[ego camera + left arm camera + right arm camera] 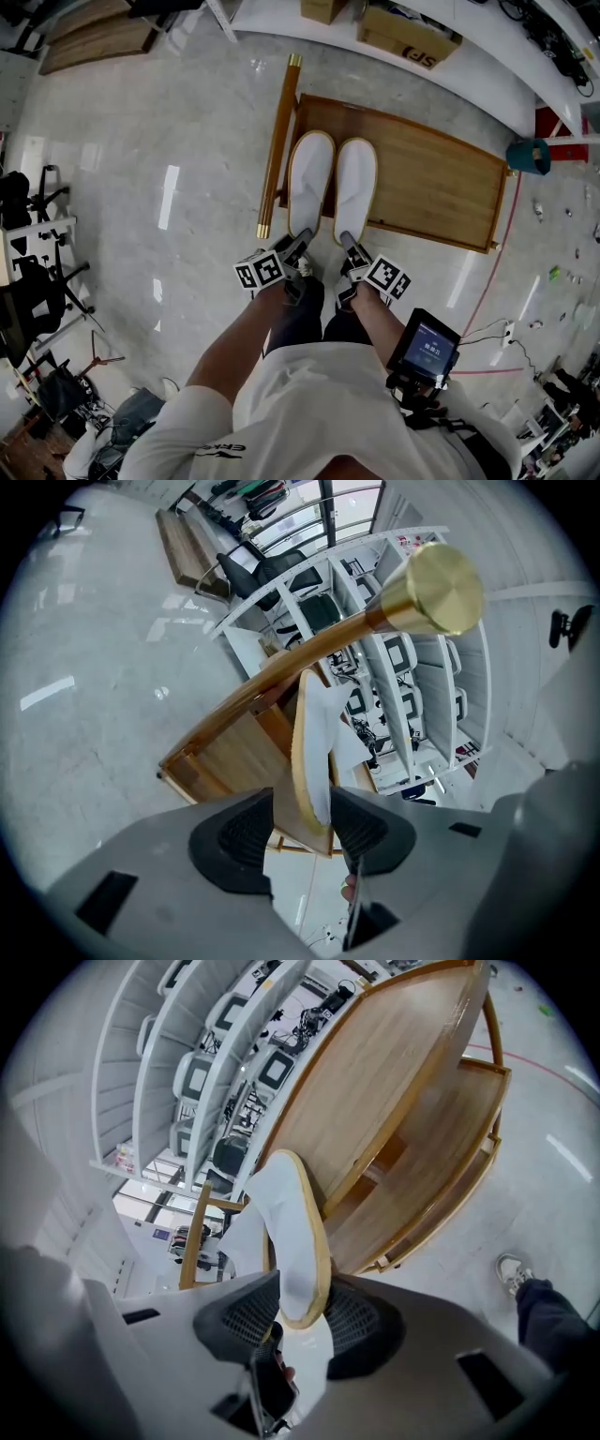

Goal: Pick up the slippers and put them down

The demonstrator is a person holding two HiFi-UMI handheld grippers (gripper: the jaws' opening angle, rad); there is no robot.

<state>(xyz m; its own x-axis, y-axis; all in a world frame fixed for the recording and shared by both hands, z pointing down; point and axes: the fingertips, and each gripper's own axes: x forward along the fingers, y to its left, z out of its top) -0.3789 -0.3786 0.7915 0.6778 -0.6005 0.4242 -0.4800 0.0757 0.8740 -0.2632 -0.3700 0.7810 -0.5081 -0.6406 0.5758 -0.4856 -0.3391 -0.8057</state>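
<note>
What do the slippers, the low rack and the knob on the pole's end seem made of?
Slippers: white matte cloth, with a tan sole rim, perhaps foam. Rack: wood, from its grain, with a light varnish sheen. Knob: likely brass-coloured metal, from its brushed shine.

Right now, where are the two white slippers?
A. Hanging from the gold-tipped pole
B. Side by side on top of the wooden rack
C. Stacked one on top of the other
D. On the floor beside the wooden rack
B: the head view shows the left slipper and the right slipper lying next to each other on the top board of the wooden rack.
</note>
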